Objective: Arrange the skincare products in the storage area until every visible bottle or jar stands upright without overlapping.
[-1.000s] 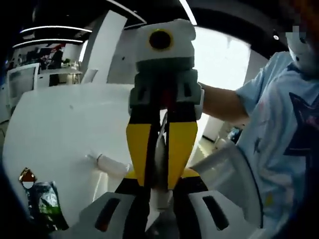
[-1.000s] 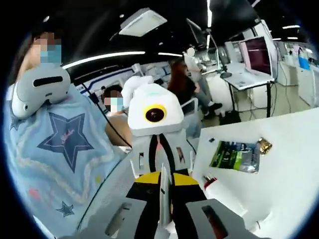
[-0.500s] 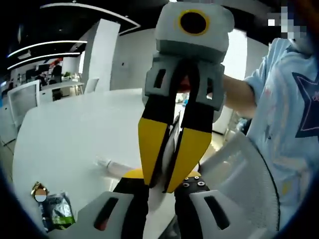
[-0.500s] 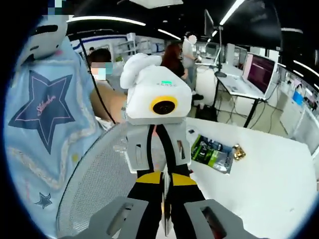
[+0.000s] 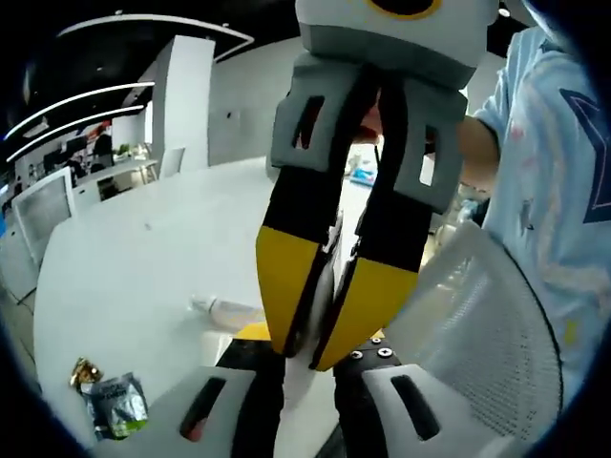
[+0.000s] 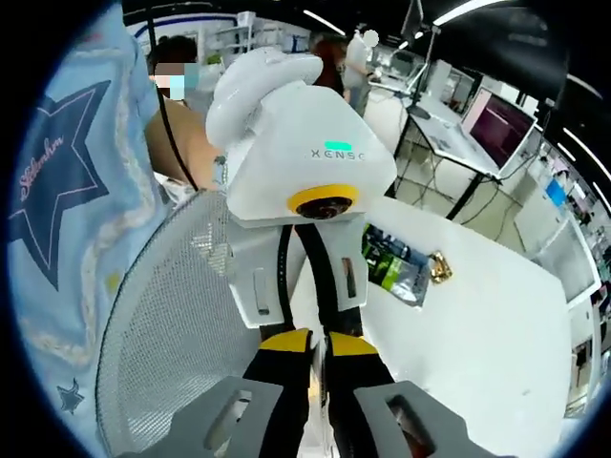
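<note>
White tube (image 5: 221, 307) lies on table (image 5: 134, 258); green packet (image 5: 116, 417) nearby.

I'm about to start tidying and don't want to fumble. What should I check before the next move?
1. Tube upright: not ok. The tube lies flat on the table.
2. Claws apart: not ok. The right claw points tip to tip at the left claw.
3. Right claw open for a grasp: not ok. Its jaws nearly meet.
4. Left claw open: cannot tell.
5. Tube free of clutter: ok. The packet lies apart from it.
6. Storage area located: cannot tell.
</note>
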The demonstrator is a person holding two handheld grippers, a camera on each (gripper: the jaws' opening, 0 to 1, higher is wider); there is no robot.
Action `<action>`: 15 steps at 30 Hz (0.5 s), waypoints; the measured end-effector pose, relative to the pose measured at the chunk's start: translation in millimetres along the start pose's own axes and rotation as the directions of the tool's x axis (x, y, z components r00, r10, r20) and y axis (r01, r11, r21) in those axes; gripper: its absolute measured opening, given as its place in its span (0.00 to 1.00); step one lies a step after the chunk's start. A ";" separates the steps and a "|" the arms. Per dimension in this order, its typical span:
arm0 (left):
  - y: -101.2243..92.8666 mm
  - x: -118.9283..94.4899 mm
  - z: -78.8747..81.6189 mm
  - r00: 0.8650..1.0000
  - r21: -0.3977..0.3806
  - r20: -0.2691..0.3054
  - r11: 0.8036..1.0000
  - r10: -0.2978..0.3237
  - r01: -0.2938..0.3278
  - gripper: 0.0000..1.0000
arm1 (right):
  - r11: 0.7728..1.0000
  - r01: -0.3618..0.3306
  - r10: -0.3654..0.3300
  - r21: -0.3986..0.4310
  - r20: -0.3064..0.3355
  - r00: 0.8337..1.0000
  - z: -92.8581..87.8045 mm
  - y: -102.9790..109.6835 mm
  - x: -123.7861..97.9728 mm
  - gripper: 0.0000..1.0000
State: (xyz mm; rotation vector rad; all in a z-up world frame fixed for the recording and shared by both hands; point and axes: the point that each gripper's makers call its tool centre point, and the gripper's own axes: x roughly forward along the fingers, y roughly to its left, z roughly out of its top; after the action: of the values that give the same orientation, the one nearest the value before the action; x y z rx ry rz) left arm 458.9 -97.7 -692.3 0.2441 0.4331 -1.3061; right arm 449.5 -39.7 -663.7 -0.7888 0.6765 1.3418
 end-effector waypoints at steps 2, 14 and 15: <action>-0.1 0.5 -0.7 1.000 0.032 -0.002 0.999 0.005 -0.005 0.14 | 1.000 -0.011 0.011 -0.021 0.008 1.000 -0.4 1.2 -0.5 0.00; 5.2 0.1 -4.2 0.999 0.014 -0.024 0.999 0.041 -0.041 0.18 | 0.999 -0.012 0.007 -0.037 -0.132 0.991 -27.9 -2.5 -3.3 0.04; 7.5 -0.2 -5.1 0.998 0.014 -0.029 0.999 0.052 -0.052 0.20 | 0.999 -0.002 -0.004 -0.046 -0.134 0.991 -27.3 -3.2 -1.8 0.04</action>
State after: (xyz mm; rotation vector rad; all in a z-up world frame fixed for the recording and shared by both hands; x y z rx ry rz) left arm 465.3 -93.5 -697.3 0.2841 0.4401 -1.2560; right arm 452.9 -63.2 -677.6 -0.9228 0.7526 1.3156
